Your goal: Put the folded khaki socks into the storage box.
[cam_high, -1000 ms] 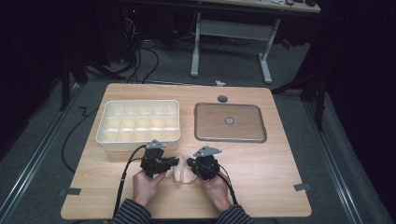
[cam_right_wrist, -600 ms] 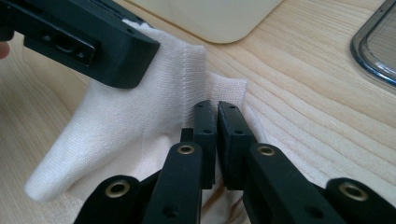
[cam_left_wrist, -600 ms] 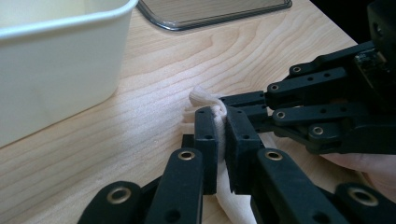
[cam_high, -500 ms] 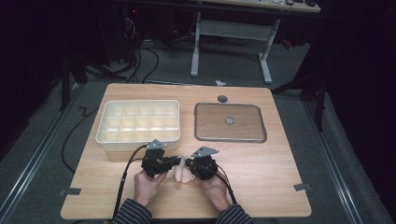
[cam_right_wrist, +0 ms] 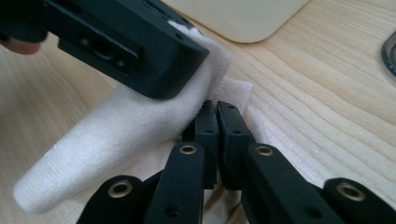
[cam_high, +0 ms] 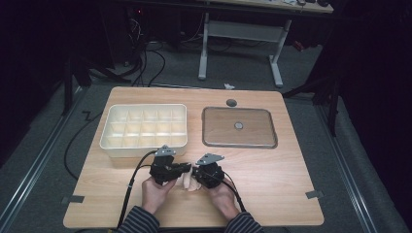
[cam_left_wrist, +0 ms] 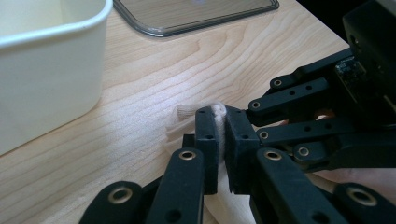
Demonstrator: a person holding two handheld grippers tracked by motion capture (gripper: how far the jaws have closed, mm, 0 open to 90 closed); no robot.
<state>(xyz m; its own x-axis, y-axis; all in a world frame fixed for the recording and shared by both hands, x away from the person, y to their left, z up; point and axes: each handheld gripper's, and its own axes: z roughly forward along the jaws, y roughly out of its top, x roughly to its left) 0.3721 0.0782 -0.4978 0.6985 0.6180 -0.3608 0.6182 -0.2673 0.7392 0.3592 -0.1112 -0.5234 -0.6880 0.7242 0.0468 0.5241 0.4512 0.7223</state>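
A small white knitted cloth lies on the wooden table near its front edge, between the person's two hands. My left gripper is shut on a fold of the cloth, which shows between its jaws. My right gripper faces it from the right, its jaws pressed together on a thin layer at the cloth's edge. In the right gripper view, the left gripper's black body lies over a rolled part of the cloth. The right gripper's linkage crosses the left gripper view.
A cream compartment box stands just behind the left gripper. A flat metal tray with a small knob lies at the back right. A dark disc sits near the table's far edge. Cables trail from both grippers.
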